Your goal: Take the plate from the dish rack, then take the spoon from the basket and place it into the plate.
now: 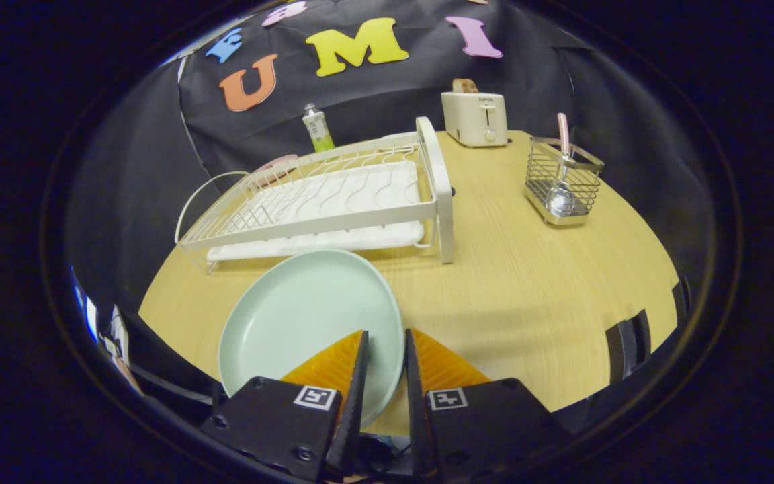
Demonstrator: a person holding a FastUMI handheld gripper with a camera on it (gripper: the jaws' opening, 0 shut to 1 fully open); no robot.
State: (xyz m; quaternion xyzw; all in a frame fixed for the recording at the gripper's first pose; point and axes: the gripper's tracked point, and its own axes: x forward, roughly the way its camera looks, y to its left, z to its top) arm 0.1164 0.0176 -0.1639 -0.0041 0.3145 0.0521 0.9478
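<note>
Pale green and glazed-looking, the plate (306,316) lies on the bench (528,296) with its near rim between the narrowly parted claw (385,349) fingers, apparently pinched. It looks stiff, slick and breakable; the rim is the only hold.

A short brand word on the front of the toaster (474,118) is too small to read; the bottle (317,127) label is likewise illegible.

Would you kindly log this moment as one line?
plate: out of dish rack, on table | gripper: straddling plate rim | spoon: in basket
</note>
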